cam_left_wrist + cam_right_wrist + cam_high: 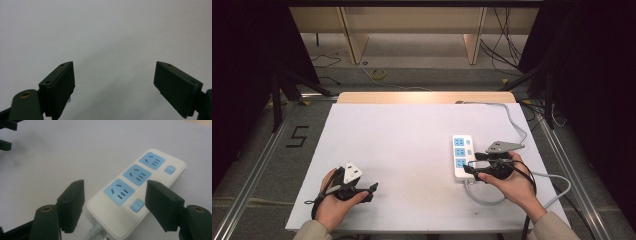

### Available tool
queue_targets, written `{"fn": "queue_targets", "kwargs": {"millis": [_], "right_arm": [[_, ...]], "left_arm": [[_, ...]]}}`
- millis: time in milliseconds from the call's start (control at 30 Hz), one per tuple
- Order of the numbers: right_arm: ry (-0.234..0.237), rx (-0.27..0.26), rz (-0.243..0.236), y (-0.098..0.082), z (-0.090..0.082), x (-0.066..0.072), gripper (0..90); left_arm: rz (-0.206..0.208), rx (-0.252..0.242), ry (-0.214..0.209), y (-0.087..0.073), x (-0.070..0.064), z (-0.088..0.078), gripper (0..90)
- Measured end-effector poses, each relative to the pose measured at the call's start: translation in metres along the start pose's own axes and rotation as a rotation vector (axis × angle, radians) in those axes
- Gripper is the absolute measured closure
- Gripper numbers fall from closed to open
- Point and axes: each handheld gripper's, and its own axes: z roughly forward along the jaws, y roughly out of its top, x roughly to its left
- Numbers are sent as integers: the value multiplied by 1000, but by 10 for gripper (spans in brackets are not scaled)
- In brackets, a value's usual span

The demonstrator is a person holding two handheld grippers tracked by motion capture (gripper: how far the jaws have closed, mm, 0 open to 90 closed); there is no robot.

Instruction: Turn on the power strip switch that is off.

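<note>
Open right hand-held gripper (113, 206) over power strip (140, 190)

your left gripper (115, 82) looks along its two black jaws at the pale white table surface (105, 30). one jaw rises from seven o'clock, the other from four o'clock, and they stand wide apart with nothing between them. you see two small screw holes on the top edge of each jaw, and a brass-coloured ring (25, 94) sits on the dark arm at eight o'clock. a soft grey shadow (105, 100) lies on the surface between the jaws.
</note>
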Motion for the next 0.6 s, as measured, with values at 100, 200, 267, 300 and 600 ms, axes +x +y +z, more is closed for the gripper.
{"fn": "queue_targets", "kwargs": {"millis": [100, 200, 267, 300, 600], "right_arm": [[2, -20, 7, -6, -3, 0, 330], [6, -40, 14, -12, -6, 0, 331], [9, -44, 16, -14, -8, -1, 331], [8, -50, 20, -15, -9, -1, 332], [10, -78, 20, -19, -12, 1, 335]], "left_arm": [[-1, 0, 0, 0, 0, 0, 169], [-1, -1, -1, 0, 0, 0, 169], [-1, -1, 0, 0, 0, 0, 169], [-2, -1, 0, 0, 0, 0, 169], [-3, -9, 2, 1, 1, 0, 168]]}}
